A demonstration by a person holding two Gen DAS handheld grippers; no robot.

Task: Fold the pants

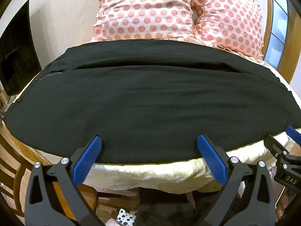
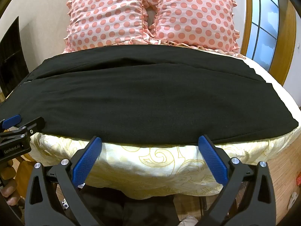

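Observation:
Black pants (image 1: 146,101) lie spread flat across the bed, waist with zipper at the left, legs running right; they also fill the middle of the right wrist view (image 2: 143,101). My left gripper (image 1: 149,141) hovers open at the pants' near edge, its blue pads (image 1: 88,160) wide apart with nothing between them. My right gripper (image 2: 150,141) is open too, over the near hem of the pants further to the right. Each gripper shows at the edge of the other's view: the right one (image 1: 286,150) and the left one (image 2: 17,131).
Two pink polka-dot pillows (image 1: 154,11) stand behind the pants at the head of the bed. A cream patterned sheet (image 2: 150,162) hangs over the near edge. A window (image 2: 263,22) is at the right, dark furniture (image 1: 17,52) at the left, wooden floor (image 2: 282,173) below.

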